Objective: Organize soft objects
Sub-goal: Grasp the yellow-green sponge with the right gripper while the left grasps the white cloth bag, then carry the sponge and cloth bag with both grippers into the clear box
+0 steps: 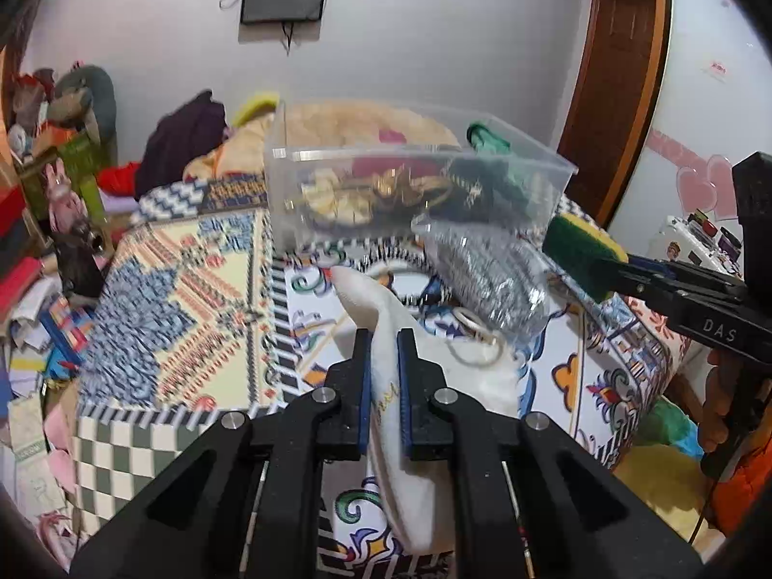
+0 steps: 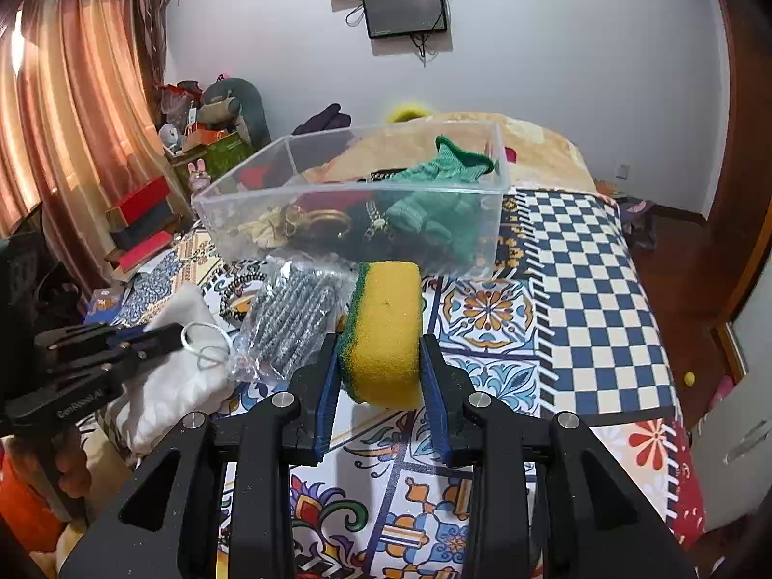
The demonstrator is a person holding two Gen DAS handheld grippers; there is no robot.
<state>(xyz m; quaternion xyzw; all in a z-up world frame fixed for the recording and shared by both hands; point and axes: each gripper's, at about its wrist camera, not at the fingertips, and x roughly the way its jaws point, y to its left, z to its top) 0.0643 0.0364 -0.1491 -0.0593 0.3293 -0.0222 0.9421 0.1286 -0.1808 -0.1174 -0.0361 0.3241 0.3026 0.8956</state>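
Observation:
My left gripper (image 1: 383,337) is shut on a white cloth pouch (image 1: 381,318), its tip lifted above the patterned bedspread; it also shows in the right wrist view (image 2: 178,376). My right gripper (image 2: 381,342) is shut on a yellow and green sponge (image 2: 386,328), held above the bed; the sponge also shows in the left wrist view (image 1: 579,246). A clear plastic bin (image 2: 357,202) stands on the bed beyond both, holding a green glove (image 2: 434,193), gold items and dark things. The bin also shows in the left wrist view (image 1: 410,178).
A clear bag of steel scourers (image 2: 289,318) lies between the pouch and the sponge. A beaded bracelet (image 2: 236,289) lies near the bin. A metal ring (image 1: 475,347) rests on the pouch. Cluttered shelves (image 2: 144,212) stand left of the bed.

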